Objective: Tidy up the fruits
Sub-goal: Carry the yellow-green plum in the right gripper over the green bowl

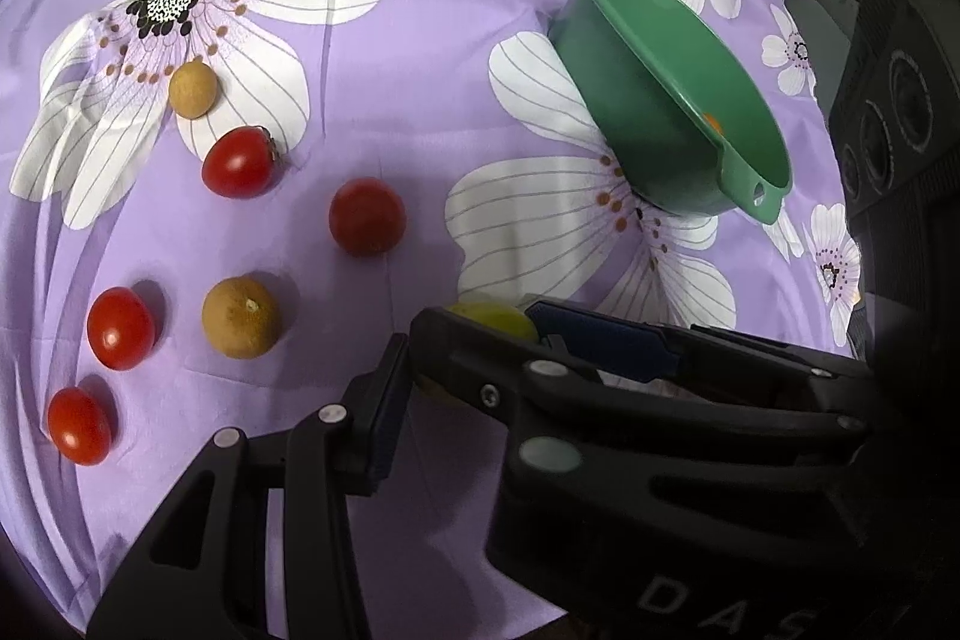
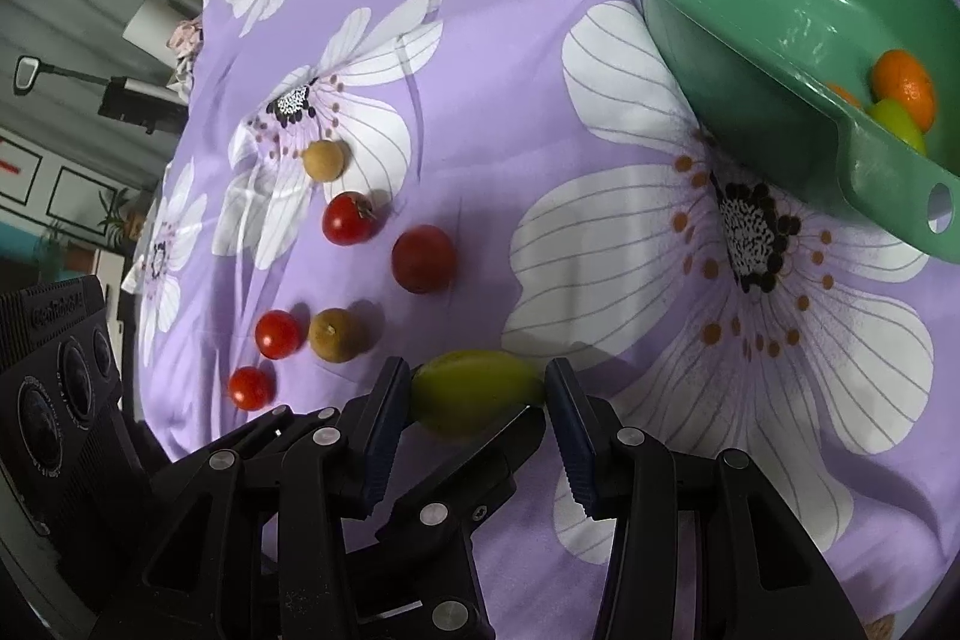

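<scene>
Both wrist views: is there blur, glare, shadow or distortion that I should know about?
Left wrist view: strong fisheye bending, dark corners, the green bowl looks tilted, soft shadows beside the tomatoes. Right wrist view: same bending, glare inside the bowl, sharp focus on the green fruit.

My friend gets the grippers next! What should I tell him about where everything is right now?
Right gripper: its fingers sit on either side of the oval yellow-green fruit on the purple flowered cloth; whether they grip it yet is unclear.
Left gripper: open, holding nothing, close beside the right one.
Done: the green plastic bowl already holds an orange fruit and another yellow-green one.
Left: the yellow-green fruit, four red cherry tomatoes and two round tan fruits, all still on the cloth.
</scene>
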Demonstrator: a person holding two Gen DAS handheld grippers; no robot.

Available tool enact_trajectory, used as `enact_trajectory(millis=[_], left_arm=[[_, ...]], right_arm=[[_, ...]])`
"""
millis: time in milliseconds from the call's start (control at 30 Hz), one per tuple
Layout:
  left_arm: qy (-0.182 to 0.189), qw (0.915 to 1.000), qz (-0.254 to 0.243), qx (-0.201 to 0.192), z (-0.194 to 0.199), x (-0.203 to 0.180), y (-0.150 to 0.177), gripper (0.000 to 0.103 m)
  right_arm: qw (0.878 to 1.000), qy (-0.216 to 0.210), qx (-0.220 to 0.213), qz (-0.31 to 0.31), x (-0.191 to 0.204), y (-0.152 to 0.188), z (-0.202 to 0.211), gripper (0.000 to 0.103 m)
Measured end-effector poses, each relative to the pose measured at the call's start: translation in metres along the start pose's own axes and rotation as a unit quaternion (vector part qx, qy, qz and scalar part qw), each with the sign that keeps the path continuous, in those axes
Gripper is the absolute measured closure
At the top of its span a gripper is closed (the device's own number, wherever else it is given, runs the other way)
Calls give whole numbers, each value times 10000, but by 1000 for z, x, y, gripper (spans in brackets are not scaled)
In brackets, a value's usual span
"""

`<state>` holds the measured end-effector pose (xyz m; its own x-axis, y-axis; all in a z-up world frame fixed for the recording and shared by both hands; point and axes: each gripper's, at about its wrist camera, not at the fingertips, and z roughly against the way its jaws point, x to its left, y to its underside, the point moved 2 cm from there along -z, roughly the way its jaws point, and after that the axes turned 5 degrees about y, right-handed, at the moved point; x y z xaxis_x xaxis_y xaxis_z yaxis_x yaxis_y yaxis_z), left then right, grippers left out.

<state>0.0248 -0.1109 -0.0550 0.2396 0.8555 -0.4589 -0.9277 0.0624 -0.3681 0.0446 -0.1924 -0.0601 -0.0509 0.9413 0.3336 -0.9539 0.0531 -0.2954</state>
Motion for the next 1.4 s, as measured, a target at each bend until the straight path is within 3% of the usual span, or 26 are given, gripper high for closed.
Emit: enact_trajectory(millis=[500, 867, 1100, 1400], left_arm=[[-114, 9996, -158, -191, 5, -9, 2, 62], [-206, 9939, -699, -825, 39, -42, -24, 62], [-134, 9879, -1052, -1128, 42, -66, -47, 62], [61, 9815, -1457, -1239, 26, -98, -83, 62]], right_arm=[[9994, -317, -18, -102, -7, 0, -2, 54], [9955, -473, -821, 78, -5, -18, 52, 54], [9902, -452, -1318, 73, -15, -37, 77, 54], [9842, -328, -1736, -144, -44, -63, 98, 54]])
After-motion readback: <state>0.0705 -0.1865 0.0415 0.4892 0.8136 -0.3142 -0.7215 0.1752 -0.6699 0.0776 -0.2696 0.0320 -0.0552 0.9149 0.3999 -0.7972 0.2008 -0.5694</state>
